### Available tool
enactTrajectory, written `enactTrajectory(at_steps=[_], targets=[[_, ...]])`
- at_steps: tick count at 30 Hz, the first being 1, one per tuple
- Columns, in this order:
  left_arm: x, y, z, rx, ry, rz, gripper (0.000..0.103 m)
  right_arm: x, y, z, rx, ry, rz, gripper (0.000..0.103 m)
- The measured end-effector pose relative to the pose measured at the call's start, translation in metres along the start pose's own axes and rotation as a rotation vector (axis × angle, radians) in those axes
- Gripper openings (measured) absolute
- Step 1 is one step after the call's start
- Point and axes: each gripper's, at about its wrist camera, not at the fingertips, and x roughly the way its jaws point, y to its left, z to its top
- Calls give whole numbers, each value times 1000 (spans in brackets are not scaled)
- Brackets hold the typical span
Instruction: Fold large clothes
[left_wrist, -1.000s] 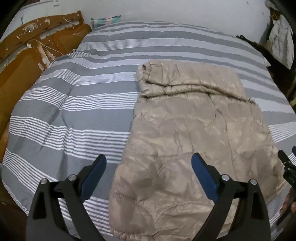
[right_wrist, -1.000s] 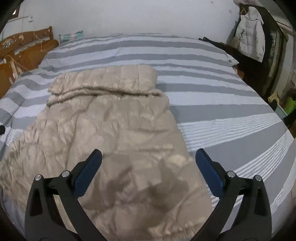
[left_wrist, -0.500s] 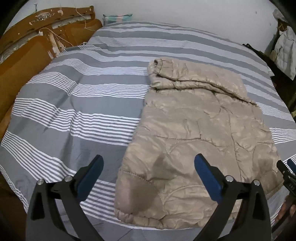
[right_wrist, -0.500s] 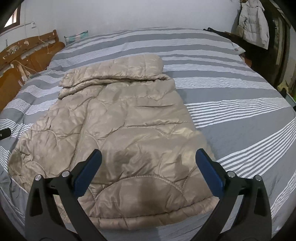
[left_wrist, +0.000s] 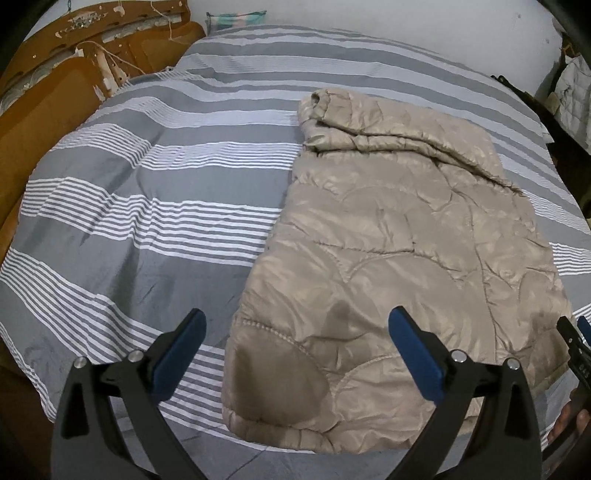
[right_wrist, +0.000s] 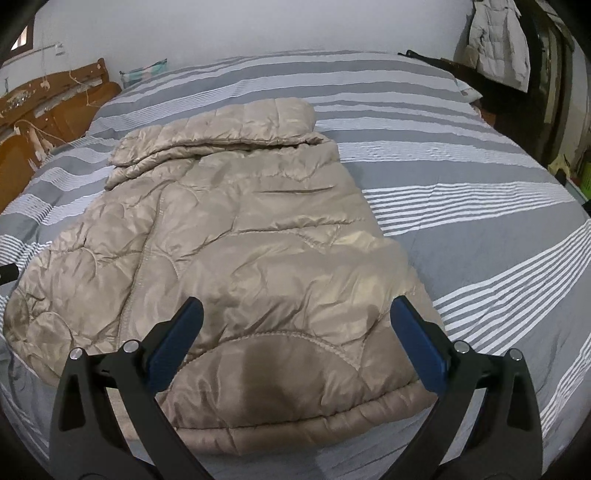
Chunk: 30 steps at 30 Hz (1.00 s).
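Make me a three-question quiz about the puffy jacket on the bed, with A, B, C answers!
1. Where does the beige quilted puffer jacket lie?
A. On the floor
B. On the grey-and-white striped bed cover
C. On a chair

2. What colour are the pads on the tongs?
A. Blue
B. Red
C. Yellow

3. How do the right tongs stand?
A. Shut on the jacket
B. Shut on nothing
C. Open, above the hem

Answers:
1 B, stripes show all around the jacket.
2 A, blue pads face each other on the left tongs too.
3 C, the jaws gape wide, gripping nothing.
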Motion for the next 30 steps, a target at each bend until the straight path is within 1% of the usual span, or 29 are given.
enactTrajectory(at_steps=[3,6,13,18,20,22,24,27,29,30], targets=[[2,1,0,3,5,9,99,0,4,-1,-5,-1,1,100],[4,3,0,-3,15,2,99,-1,9,-1,-21,-1,-3,100],[11,6,-2,-15,38,-1,99,-2,3,-3,-3,10,-3,100],[12,17,-6,-15,38,-16,99,-8,-2,1,-6,-13,-36,100],[12,26,-10,-16,40,-37,99,-9,-3,1,-19,-26,-58,100],[14,32,-14,-20,43,-30,99,-8,-6,-2,-20,-22,-71,100],[16,37,-18,-15,48,-16,99,-6,-10,-5,-7,-7,-70,100],[18,38,-22,6,35,-19,99,-7,-18,-6,28,-2,-56,100],[27,38,-27,26,51,-5,99,-9,-25,-4,50,-9,-54,100],[30,38,-29,31,59,-10,99,-9,-28,-3,54,-10,-54,100]])
